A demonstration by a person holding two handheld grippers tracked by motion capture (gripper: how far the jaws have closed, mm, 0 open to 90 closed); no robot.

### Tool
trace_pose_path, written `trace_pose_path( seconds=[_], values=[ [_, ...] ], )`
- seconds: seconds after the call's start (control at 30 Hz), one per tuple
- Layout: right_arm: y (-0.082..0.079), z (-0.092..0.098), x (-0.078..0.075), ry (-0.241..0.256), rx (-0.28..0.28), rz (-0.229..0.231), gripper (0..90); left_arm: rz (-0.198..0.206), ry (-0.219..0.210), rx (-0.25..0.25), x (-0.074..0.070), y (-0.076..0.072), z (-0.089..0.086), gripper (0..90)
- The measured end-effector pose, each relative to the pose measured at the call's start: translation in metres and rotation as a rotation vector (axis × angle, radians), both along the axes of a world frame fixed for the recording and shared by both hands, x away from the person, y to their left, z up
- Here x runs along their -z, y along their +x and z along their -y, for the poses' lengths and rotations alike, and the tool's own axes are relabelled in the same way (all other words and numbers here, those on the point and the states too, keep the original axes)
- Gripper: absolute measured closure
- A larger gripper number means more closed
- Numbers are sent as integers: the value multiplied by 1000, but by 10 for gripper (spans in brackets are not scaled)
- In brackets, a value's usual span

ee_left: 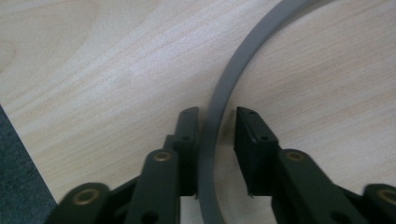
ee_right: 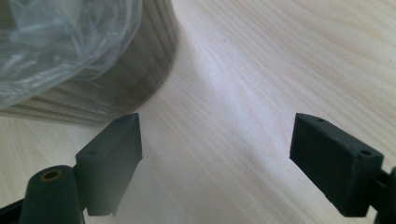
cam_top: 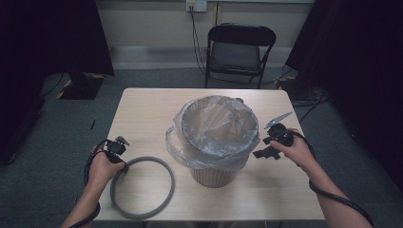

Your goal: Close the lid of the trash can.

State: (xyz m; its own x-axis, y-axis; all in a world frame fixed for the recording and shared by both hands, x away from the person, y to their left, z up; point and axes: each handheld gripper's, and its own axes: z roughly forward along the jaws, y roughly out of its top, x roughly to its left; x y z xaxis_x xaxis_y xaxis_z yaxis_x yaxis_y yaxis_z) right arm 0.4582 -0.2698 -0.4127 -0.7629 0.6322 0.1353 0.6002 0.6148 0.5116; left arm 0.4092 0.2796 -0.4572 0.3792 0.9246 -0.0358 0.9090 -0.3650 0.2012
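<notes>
A grey ring [cam_top: 171, 186] lies flat on the table's near left. My left gripper [cam_top: 122, 165] stands over the ring's upper left edge. In the left gripper view the ring [ee_left: 243, 56] runs between the jaws of that gripper [ee_left: 217, 126]: the left jaw touches it and a small gap shows at the right jaw. A ribbed bin [cam_top: 214, 175] lined with a clear plastic bag [cam_top: 216, 123] stands mid-table. My right gripper [cam_top: 266, 148] hovers just right of the bin, open and with nothing in it [ee_right: 217, 135]; the bin wall [ee_right: 140, 74] and bag [ee_right: 60, 42] lie to its left.
The light wood table [cam_top: 152, 109] has bare room behind and to the right of the bin. A black folding chair [cam_top: 237, 52] stands beyond the far edge. Cables trail from both grippers along the person's forearms. Dark curtains flank the room.
</notes>
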Motion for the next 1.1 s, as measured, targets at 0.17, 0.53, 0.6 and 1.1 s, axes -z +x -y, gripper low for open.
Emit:
trace_pose_path(
  seconds=[0.17, 0.53, 0.6, 1.1],
  values=[
    [0, 3, 8, 2, 10, 7, 161, -20, -40, 16, 0, 1, -4, 817],
    [-2, 5, 24, 9, 42, 40, 161, -29, -207, 15, -16, -1, -12, 837],
    [-2, 4, 29, 15, 43, 37, 161, -42, -216, 18, -19, -1, -11, 837],
    [-6, 4, 59, 24, 81, 112, 161, -80, -269, 19, -23, 4, -8, 840]
  ],
)
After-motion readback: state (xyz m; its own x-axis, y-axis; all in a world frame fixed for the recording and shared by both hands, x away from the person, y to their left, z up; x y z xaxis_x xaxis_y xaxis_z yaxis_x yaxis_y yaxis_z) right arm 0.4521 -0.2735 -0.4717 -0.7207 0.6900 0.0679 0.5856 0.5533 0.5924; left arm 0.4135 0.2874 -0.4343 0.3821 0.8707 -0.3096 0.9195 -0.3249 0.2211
